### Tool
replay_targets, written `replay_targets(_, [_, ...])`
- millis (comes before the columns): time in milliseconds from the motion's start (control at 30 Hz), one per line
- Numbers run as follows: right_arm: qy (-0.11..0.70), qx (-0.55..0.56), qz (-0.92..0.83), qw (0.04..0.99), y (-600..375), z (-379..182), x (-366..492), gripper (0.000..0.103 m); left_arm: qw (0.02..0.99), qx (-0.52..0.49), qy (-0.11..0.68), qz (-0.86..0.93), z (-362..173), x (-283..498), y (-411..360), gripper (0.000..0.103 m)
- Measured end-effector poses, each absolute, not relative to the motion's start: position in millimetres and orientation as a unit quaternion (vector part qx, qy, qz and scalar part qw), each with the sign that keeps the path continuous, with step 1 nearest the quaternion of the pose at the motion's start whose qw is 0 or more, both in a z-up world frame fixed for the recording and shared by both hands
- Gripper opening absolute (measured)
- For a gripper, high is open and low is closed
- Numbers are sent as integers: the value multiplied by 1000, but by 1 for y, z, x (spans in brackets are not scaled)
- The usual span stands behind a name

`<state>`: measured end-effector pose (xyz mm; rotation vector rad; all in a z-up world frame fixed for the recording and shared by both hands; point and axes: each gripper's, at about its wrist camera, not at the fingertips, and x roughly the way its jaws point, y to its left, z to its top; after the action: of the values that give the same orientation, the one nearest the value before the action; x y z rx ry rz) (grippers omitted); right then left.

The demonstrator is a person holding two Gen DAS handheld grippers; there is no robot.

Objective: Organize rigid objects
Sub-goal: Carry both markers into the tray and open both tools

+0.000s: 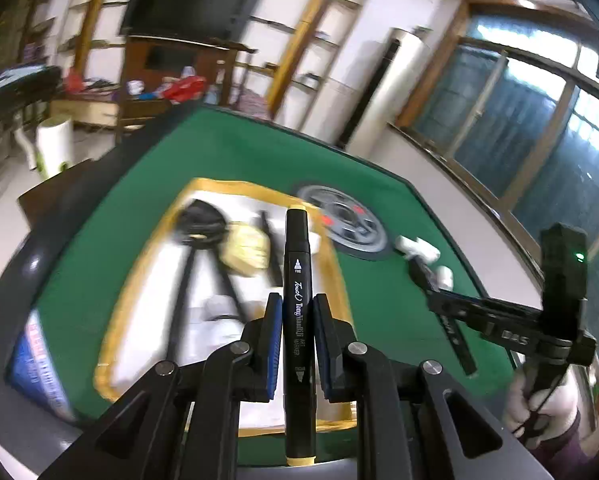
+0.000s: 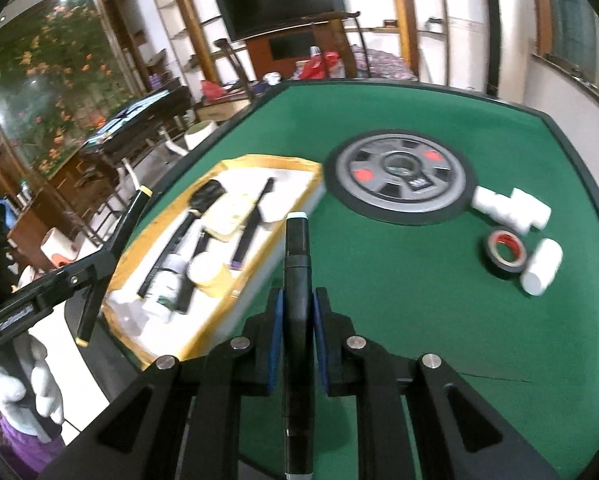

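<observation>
Shown together, two marker pens, each clamped at mid-barrel above the green counter point(image 2: 399, 300). The left gripper point(image 1: 297, 344) has its jaws closed on the yellow-capped marker point(image 1: 297, 280), pads bearing on the printed barrel with both ends projecting free. The right gripper point(image 2: 297, 340) has its jaws closed likewise on the pale-capped marker point(image 2: 297, 280).

Landmark: the yellow-rimmed tray point(image 2: 295, 196). It holds a black spatula point(image 2: 203, 198), a long black strip and other small items. The yellow-capped marker hangs over the tray; the pale-capped marker hangs just beyond the tray's counter-side rim. Farther from the tray lie the grey disc point(image 2: 399, 178), white cylinders point(image 2: 511, 208) and a roll of tape point(image 2: 505, 254).

Handling, as judged: each marker is light, stiff and smooth plastic, so it may swivel or slide between the pads. A hold near the barrel's middle balances it best; the caps are narrower and could pull off. Breakage seems unlikely.
</observation>
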<state>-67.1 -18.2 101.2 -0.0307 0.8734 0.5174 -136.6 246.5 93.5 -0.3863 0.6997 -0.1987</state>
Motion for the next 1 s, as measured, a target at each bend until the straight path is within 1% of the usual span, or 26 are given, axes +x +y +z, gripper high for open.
replay_targets(233, [425,-17,273,863,13,102,-68,14,914,-206,344,-63,77,-141,276,15])
replay_targets(567, [437,-20,284,853,30,91,-68,14,912,-184,361,-57,69,-133,267,15])
replay_targets(733, [443,-20,292,848,42,89,-64,14,909,-155,384,-48,61,-114,260,15])
replay_targets(1000, [460,-31,290,839,74,83,-32,14,896,-120,427,-23,37,-75,253,15])
